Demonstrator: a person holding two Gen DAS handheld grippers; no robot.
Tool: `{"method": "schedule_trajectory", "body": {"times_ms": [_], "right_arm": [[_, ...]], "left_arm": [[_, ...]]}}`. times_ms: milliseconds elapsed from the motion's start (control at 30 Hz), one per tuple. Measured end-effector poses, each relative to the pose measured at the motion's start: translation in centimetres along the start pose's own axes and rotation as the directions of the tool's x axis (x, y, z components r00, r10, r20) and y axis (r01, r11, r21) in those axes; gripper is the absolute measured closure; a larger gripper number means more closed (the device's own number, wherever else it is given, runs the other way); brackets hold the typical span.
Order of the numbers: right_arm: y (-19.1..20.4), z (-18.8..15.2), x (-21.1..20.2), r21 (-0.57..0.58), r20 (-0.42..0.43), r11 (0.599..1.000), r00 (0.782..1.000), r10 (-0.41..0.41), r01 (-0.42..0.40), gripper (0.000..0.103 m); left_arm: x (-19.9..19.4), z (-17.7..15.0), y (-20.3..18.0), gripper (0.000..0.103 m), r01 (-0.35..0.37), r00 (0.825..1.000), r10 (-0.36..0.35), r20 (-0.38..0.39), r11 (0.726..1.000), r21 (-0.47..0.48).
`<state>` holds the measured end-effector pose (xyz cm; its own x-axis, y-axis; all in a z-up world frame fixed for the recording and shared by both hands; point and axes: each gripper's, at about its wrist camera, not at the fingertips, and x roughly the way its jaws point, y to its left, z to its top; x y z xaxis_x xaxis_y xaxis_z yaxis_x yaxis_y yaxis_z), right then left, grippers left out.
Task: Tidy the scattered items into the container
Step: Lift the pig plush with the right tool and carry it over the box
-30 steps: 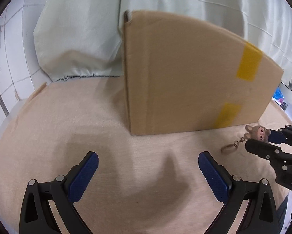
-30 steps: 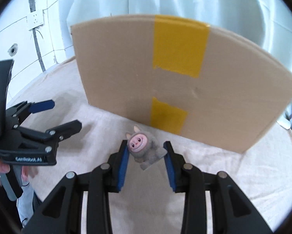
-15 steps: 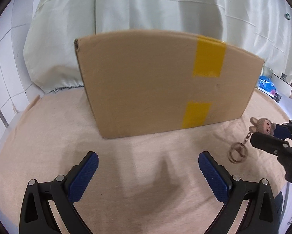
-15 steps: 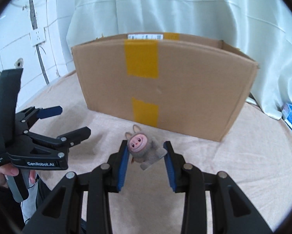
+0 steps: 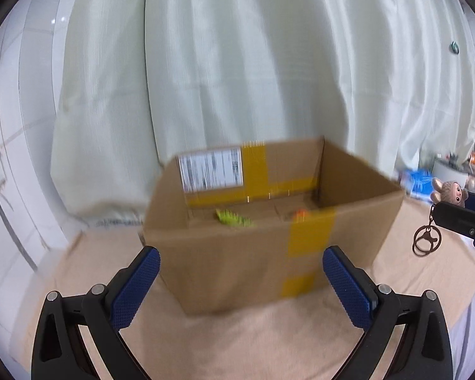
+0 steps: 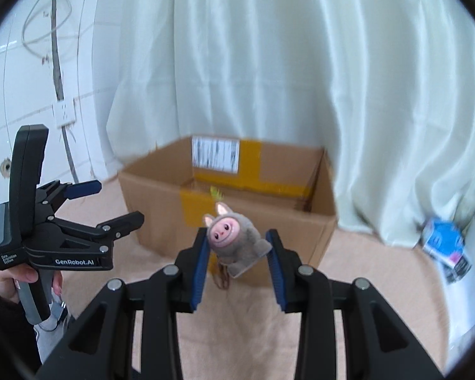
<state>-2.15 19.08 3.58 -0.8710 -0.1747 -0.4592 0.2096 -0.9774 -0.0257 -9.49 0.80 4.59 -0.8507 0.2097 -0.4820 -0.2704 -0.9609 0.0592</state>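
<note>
Only the left wrist view shows the key ring [image 5: 426,240] dangling below the plush keychain [image 5: 449,191], and a green item [image 5: 234,218] and an orange one [image 5: 300,213] inside the cardboard box [image 5: 237,262]. The right wrist view shows a hand [image 6: 18,280] holding the left tongs [image 6: 117,201] upright beside the box. The left tongs [image 5: 240,285] stand wide open, holding nothing. The right tongs [image 6: 239,250] clamp the plush keychain [image 6: 234,240] above the desk [image 6: 237,332], just before the box [image 6: 237,190].
</note>
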Motion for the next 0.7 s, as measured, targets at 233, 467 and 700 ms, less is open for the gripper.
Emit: {"method": "schedule_trajectory", "body": {"times_ms": [233, 467, 700], "right_arm": [[-0.8, 4.2, 0.1, -0.012, 0.051, 1.0, 0.998, -0.022, 0.022, 0.063], [-1.9, 7.6, 3.8, -0.002, 0.063, 1.0, 0.998, -0.028, 0.028, 0.063], [-2.7, 8.8, 9.4, 0.003, 0.008, 1.0, 1.0, -0.012, 0.012, 0.063]], "left_arm": [[-0.4, 4.6, 0.9, 0.0, -0.02, 0.998, 0.02, 0.054, 1.0, 0.013], [2.8, 8.1, 2.3, 0.0, -0.022, 0.999, 0.022, 0.05, 1.0, -0.004], [8.1, 9.1, 3.3, 0.0, -0.01, 1.0, 0.01, -0.009, 0.999, -0.049]]}}
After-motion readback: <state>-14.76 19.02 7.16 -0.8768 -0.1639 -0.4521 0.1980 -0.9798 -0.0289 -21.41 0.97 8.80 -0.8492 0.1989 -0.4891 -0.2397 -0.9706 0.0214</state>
